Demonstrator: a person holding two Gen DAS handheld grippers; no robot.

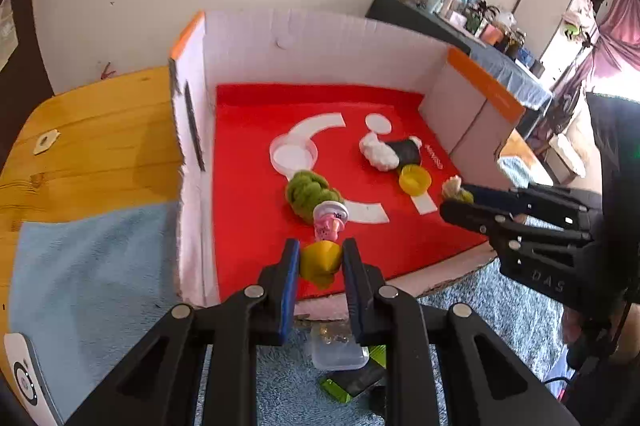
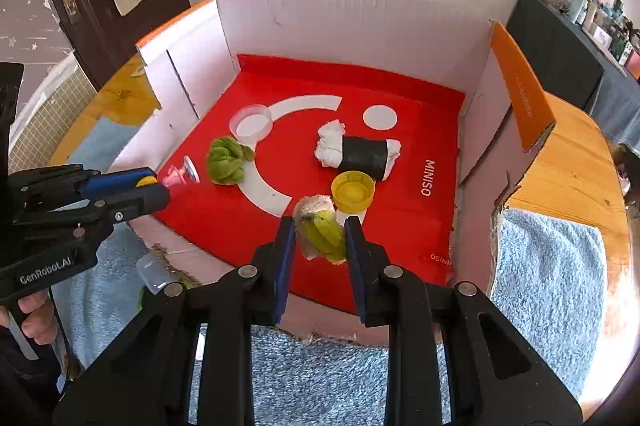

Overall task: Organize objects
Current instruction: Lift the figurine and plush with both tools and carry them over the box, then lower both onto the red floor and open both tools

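Two grippers: both are hovering over the near edge of the cardboard box, each carrying something.
Left gripper: its jaws are clamping a small yellow cone-shaped toy by its sides, just in front of the pink figurine.
Right gripper: its jaws are squeezing a green and cream plush toy, near the yellow cap.
Handling, cone toy: it is looking like hard, light plastic, probably slippery on the taper, so gripping across the widest part seems safest.
Handling, plush toy: it is looking soft and light, likely compressing under the pads; taking it around the middle should be holding well.
Box contents: a red MINISO sheet is lining the floor, and on it are lying a clear round dish, a green fuzzy toy, the pink figurine, a sushi-roll plush and the yellow cap.
Dish: it appears to be sitting empty.
Outside the box: a clear plastic container is sitting on the blue towel, below the left gripper.
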